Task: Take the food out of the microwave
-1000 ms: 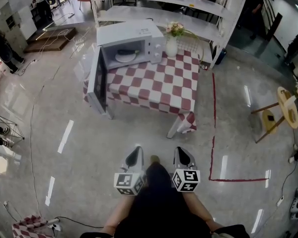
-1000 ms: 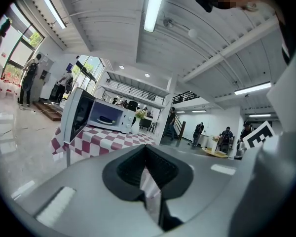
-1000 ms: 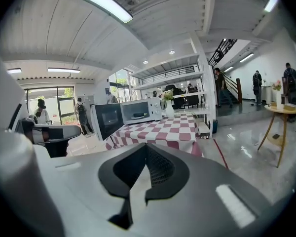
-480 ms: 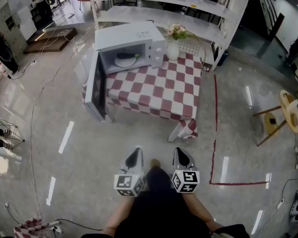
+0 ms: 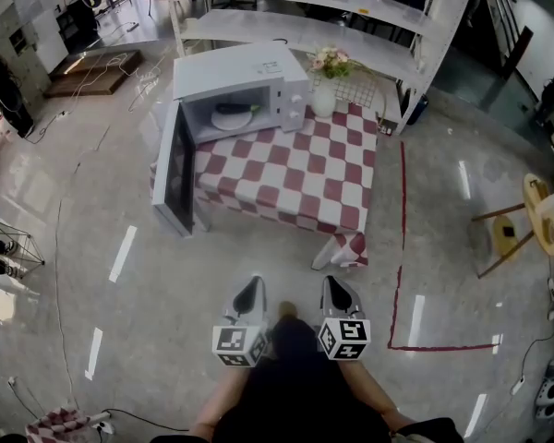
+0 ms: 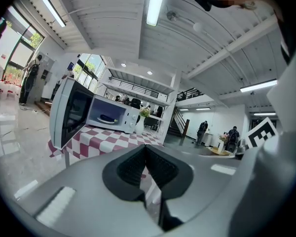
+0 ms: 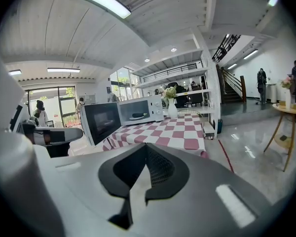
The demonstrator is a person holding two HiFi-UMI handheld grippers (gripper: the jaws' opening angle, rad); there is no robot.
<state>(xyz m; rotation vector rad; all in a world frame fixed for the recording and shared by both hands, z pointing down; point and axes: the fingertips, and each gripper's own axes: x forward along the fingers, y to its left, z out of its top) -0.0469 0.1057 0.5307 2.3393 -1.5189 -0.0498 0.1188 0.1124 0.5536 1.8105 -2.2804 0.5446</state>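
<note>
Approach stage, by the look of it: the microwave (image 5: pixel 245 81) stands door open in the frame's upper centre, and the plate of food (image 5: pixel 232 114) sits inside, well apart from the person. Low in frame, the left gripper (image 5: pixel 250 289) and right gripper (image 5: pixel 338 288) have jaws closed and empty. The next move likely calls for nearing the checked bench (image 5: pixel 300 169) and parting the jaws.

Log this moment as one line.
microwave: door open | food: on plate inside | left claw: shut, empty | right claw: shut, empty | table: ahead
</note>
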